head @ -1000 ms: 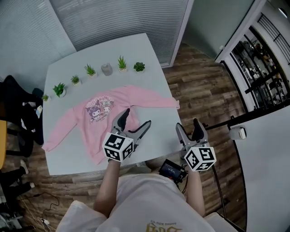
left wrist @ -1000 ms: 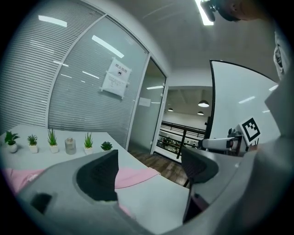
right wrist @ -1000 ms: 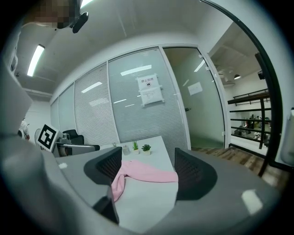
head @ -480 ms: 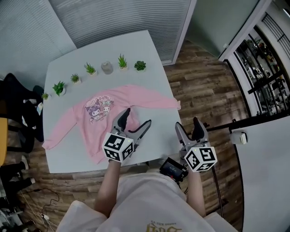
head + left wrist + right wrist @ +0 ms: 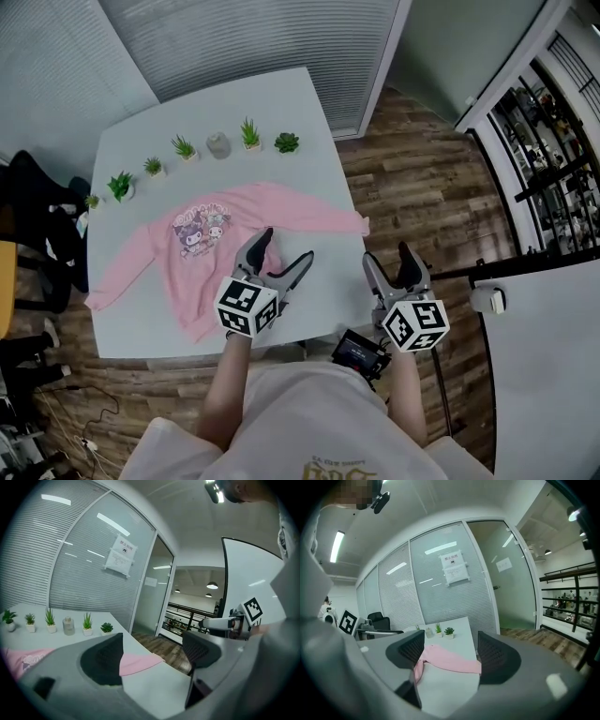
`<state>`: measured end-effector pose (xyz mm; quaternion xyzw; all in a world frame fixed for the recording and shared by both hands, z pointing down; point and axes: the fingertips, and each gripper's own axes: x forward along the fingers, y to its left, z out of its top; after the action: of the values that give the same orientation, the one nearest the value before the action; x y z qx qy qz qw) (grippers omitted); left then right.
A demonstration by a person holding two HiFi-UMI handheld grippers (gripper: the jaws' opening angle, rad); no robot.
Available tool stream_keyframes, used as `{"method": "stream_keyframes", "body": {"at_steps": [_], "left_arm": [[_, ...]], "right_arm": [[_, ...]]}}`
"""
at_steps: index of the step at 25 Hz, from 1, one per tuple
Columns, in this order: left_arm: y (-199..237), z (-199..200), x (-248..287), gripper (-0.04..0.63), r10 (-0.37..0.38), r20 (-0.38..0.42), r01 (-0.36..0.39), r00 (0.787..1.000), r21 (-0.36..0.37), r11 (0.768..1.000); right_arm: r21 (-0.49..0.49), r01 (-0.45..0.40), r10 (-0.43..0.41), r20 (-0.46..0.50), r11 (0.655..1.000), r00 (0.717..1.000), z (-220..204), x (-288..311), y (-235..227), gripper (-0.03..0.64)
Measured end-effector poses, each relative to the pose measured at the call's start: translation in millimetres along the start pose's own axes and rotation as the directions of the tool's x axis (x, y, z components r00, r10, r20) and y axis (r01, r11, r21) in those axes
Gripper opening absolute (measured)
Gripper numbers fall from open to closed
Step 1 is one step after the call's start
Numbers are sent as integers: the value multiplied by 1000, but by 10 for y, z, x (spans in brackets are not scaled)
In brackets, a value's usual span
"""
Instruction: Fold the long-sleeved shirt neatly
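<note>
Both grippers are up at the near side of the white table, and the pink long-sleeved shirt is spread flat in front of them, cartoon print facing up, not folded yet. The left gripper hangs over the table's near edge with its jaws wide apart. They have just been closing a touch, but nothing sits between them and the pads press on nothing. Its left jaw tip is over the right side of the shirt's body, so most of the garment lies ahead of it and off to its left, with the far sleeve running away to the left edge of the table. The right gripper is just beside the table's right edge, partly over the wood floor, jaws also spread wide and empty. Its own view frames the near sleeve between the 2 jaws, but well beyond them, untouched. That cuff lies ahead of it and slightly to its left. Farther ahead of both grippers, past the shirt, stands a row of small potted plants with 1 little jar among them.
</note>
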<state>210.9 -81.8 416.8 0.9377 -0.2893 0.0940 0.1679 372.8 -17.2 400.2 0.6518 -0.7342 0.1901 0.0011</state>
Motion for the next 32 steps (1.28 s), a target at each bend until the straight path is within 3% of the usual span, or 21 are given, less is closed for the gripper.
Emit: {"method": "stream_keyframes", "body": {"at_steps": [18,32], "left_arm": [[-133,-362,862,342,-5,-149,12,989,45,999],[-91,-873,1430,314,-13,-271,29,963,56,998]], "right_arm": [[-30,-30,28,-59,999,998,29,300,-923,337],[72,-57,67,-157,996,985,-449,657,-1287,321]]}}
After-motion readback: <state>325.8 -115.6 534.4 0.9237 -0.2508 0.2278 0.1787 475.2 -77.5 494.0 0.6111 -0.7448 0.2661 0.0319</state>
